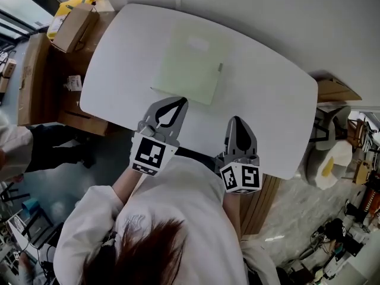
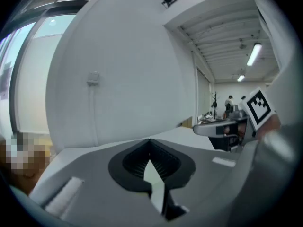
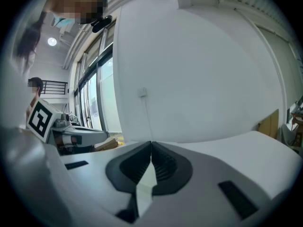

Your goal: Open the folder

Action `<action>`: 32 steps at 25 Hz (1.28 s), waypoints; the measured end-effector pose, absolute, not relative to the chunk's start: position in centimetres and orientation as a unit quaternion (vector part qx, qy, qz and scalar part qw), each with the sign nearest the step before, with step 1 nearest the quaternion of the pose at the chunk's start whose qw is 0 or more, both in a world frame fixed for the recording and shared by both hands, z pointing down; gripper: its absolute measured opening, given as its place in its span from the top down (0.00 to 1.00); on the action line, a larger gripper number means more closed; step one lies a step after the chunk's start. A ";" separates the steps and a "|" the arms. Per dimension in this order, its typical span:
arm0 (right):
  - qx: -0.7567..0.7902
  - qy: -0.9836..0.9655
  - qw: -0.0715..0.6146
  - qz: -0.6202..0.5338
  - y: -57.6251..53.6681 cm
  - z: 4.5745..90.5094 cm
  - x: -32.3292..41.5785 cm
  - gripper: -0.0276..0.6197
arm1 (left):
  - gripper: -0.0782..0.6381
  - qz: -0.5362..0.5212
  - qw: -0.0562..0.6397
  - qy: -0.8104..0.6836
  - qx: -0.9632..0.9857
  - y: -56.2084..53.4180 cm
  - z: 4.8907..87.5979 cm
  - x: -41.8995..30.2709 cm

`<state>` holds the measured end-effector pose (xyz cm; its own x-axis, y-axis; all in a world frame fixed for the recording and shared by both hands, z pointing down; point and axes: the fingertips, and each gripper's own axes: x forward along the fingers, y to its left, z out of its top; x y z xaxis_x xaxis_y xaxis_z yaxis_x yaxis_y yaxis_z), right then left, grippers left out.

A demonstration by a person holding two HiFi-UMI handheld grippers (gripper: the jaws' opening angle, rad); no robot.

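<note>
A pale green folder [image 1: 187, 64] lies flat and closed on the middle of the white table [image 1: 267, 100], with a white label near its far edge and a small tab on its right edge. My left gripper [image 1: 180, 101] [image 2: 150, 140] is shut and empty, its tip just at the folder's near edge; whether it touches I cannot tell. My right gripper [image 1: 237, 119] [image 3: 151, 142] is shut too, empty, over bare table to the right of the folder's near corner. The folder does not show in either gripper view.
Cardboard boxes [image 1: 71, 28] stand on the floor past the table's left end, and a brown board [image 1: 335, 91] lies beyond its right end. A white seat [image 1: 329, 159] is at the right. Another person's sleeve [image 1: 12, 150] shows at the far left.
</note>
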<state>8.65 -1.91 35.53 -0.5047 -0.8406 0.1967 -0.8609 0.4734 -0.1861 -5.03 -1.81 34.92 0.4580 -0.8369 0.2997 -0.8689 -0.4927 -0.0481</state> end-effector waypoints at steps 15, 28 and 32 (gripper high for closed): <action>0.437 -0.861 0.099 0.239 -10.7 49.0 8.0 0.95 | 0.73 0.430 -0.070 -0.315 0.843 -5.0 51.0 3.8; 0.401 -0.868 0.113 0.270 -11.2 52.8 5.1 0.95 | 0.70 0.511 -0.156 -0.274 0.800 -5.3 55.0 4.0; 0.393 -0.868 0.119 0.280 -10.9 53.4 5.1 0.95 | 0.70 0.514 -0.159 -0.273 0.797 -5.5 55.1 4.5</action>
<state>5.05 -10.89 53.43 -0.6636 -0.6151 0.4258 -0.7480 0.5350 -0.3928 4.55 -5.55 55.08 0.3226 -0.5996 0.7324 -0.2725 -0.7998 -0.5348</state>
